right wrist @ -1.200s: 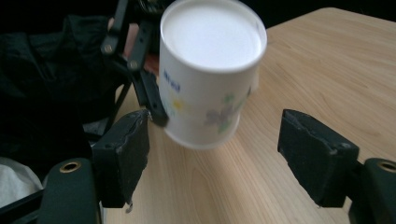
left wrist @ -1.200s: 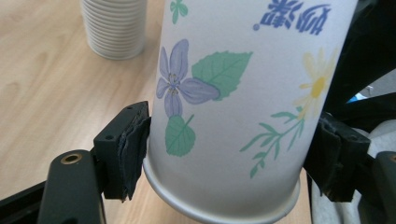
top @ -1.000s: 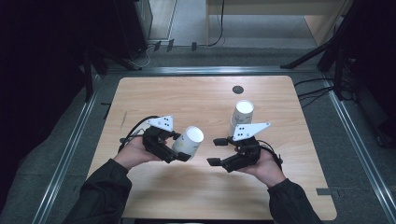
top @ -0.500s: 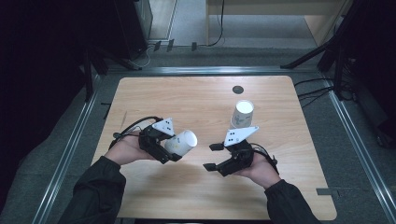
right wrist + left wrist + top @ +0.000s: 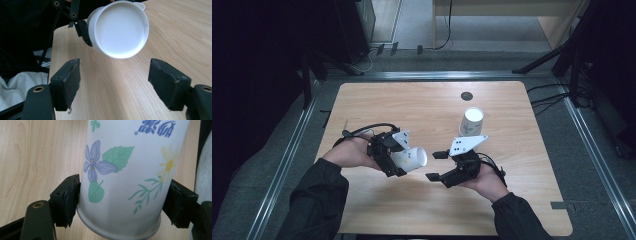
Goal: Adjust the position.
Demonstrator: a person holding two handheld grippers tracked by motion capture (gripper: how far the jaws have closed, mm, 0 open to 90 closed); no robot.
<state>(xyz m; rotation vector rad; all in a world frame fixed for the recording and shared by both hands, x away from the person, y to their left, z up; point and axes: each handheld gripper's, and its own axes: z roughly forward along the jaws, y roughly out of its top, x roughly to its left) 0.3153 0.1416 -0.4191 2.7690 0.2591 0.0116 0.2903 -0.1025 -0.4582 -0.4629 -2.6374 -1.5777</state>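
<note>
Now left gripper (image 5: 404, 161) jaws pinching paper cup (image 5: 411, 158), tilted further sideways (mouth rightward); right gripper (image 5: 435, 165) jaws spread.

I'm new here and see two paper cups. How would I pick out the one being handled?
Start at the wooden table and look to its near left part, where the left gripper is shut on the flowered paper cup. Unlike the second cup standing upright farther back, this one lies tipped sideways off the table, its open mouth facing the open right gripper.
</note>
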